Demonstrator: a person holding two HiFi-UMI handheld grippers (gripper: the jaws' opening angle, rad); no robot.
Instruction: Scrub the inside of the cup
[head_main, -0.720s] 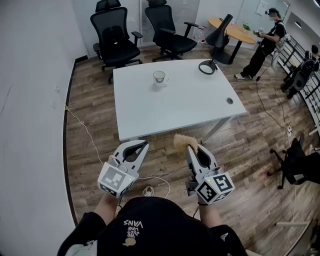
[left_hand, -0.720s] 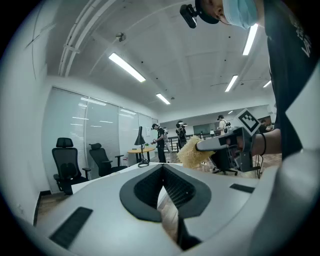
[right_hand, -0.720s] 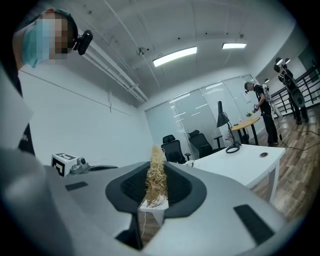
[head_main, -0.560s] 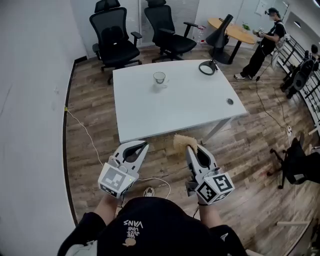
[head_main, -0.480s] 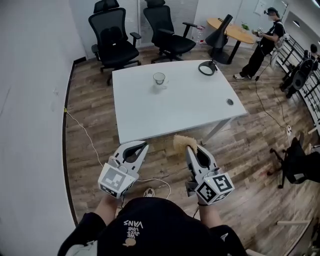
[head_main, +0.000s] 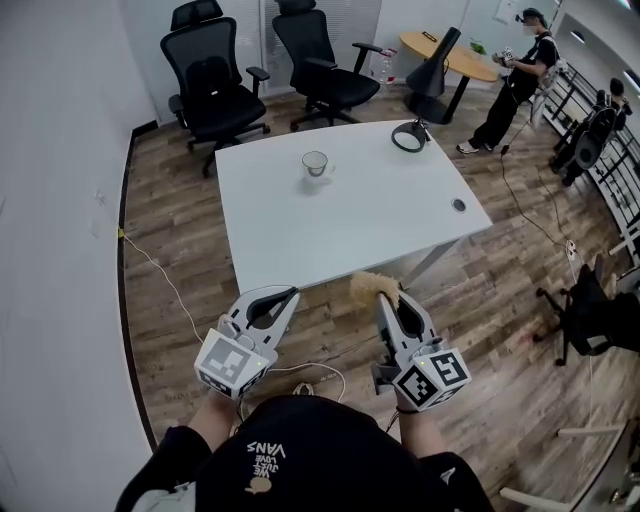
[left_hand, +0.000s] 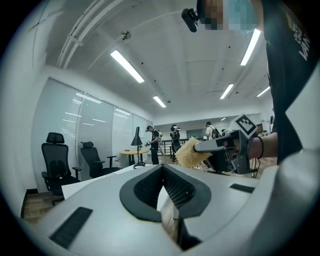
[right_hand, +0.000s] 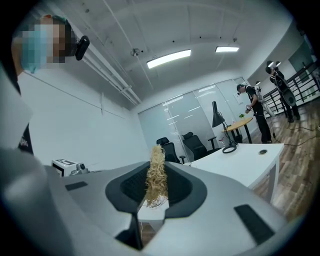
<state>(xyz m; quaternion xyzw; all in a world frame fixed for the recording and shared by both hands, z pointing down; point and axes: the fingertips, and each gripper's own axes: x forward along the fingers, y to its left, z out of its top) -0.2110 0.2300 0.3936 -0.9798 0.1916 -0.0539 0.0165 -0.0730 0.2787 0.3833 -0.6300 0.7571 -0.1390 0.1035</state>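
On table (head_main: 385, 225) far ahead: cup (head_main: 316, 163); R gripper (head_main: 388, 298) clamps scrubber (head_main: 366, 285), L gripper (head_main: 291, 293) jaws together.

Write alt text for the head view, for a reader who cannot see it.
Seen from above, a person stands short of a white table, holding a shut, empty left gripper and a right gripper clamped on a straw-coloured fibrous scrubber. A cup stands toward the table's far side, well beyond both grippers; two black office chairs stand behind the table.
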